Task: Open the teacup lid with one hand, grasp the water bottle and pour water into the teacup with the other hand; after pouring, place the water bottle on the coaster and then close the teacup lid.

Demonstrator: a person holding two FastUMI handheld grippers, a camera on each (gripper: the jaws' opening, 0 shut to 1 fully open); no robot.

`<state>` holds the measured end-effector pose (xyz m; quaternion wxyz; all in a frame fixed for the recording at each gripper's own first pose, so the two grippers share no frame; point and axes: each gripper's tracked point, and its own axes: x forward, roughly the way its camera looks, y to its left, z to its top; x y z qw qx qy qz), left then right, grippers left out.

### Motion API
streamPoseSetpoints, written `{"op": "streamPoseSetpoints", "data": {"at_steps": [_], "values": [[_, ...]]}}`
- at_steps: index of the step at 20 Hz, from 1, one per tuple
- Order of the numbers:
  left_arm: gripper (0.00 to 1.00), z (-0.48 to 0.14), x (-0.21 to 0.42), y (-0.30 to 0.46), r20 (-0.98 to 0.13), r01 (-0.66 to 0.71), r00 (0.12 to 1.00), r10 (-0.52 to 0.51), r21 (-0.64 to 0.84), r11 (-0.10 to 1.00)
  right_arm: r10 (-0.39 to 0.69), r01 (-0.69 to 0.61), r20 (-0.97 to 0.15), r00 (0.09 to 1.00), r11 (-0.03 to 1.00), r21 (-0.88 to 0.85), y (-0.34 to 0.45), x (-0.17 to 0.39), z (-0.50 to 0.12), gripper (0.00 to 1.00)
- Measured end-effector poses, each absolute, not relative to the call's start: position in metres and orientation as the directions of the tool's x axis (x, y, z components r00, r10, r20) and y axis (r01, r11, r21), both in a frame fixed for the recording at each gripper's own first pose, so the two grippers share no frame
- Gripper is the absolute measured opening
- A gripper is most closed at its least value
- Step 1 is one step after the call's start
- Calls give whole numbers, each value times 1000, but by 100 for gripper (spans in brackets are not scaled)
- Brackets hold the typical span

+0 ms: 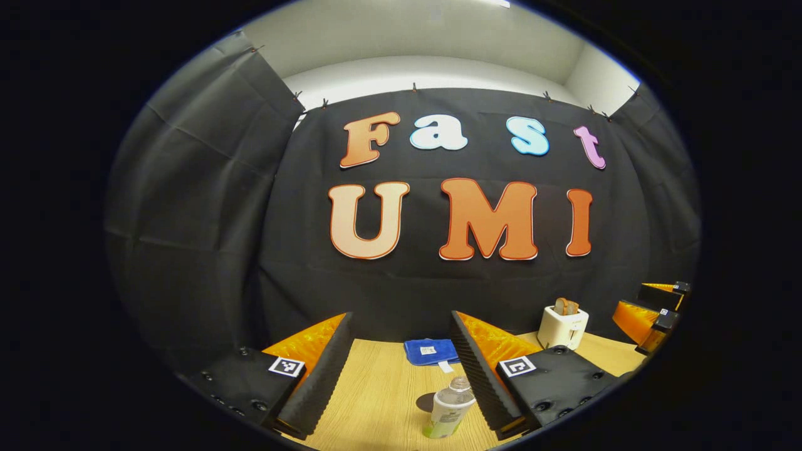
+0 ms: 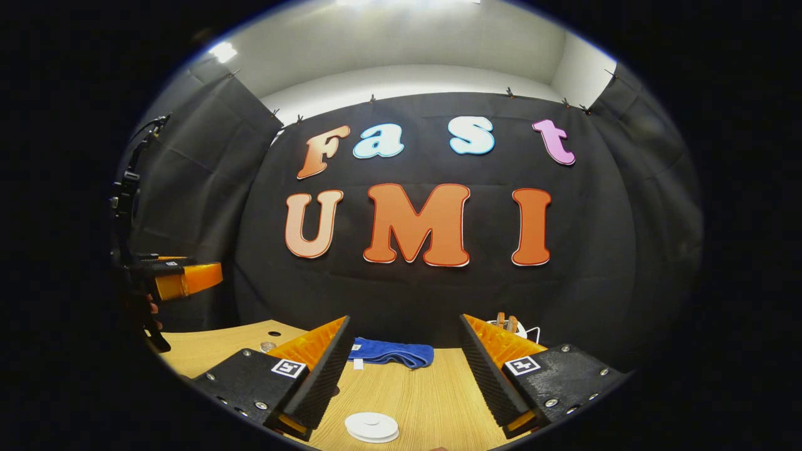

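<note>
The water bottle (image 1: 448, 407) stands upright on the wooden table (image 1: 382, 394) in your left gripper view, low in the picture, close against the inner face of your left gripper's (image 1: 401, 376) right-hand finger; you cannot tell whether they touch. Your left claw is spread wide with nothing between its fingers. Beyond it, a folded blue cloth (image 1: 431, 351) lies at the table's far edge against the booth wall, and further right a white toaster (image 1: 562, 327) with bread in its slots stands on the table. At the far right edge, your other gripper (image 1: 655, 313) hangs above the table.

In your right gripper view, your left gripper (image 2: 182, 279) hangs at the far left, held by a hand. Your right gripper (image 2: 404, 376) is also spread wide and holds nothing. Between its fingers, at the bottom, a flat white disc (image 2: 371, 427) lies on the table; whether it is the coaster or the lid you cannot tell. The blue cloth (image 2: 391, 352) lies behind it.
</note>
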<state>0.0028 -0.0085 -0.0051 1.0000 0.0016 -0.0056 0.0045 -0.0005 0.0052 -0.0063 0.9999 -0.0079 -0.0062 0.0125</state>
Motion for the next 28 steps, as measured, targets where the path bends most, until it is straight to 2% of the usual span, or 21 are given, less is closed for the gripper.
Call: {"op": "streamPoseSetpoints", "data": {"at_steps": [6,12,16,18,24,27,28], "values": [[96,-6,2,-23,20,57,998,-56,-35,998,6,-6,-28,1000,1000,-19,-2,8,-30,99],[97,-12,3,-23,23,52,998,-52,-27,998,45,-51,-162,986,998,-37,6,18,-93,95],[96,-23,3,-20,18,37,999,-37,9,999,103,-113,-257,961,993,-27,22,18,-137,90],[97,-30,3,-20,15,33,999,-34,25,999,144,-153,-286,947,988,-9,33,14,-152,84],[97,-63,7,-21,-30,43,999,-42,49,998,193,-223,-361,913,974,-45,52,10,-195,84],[98,-76,8,-21,-58,44,997,-42,46,998,186,-217,-404,896,976,-32,49,12,-214,68],[98,-80,8,-20,-65,45,997,-42,47,998,190,-219,-420,888,976,-22,49,11,-221,68]]}}
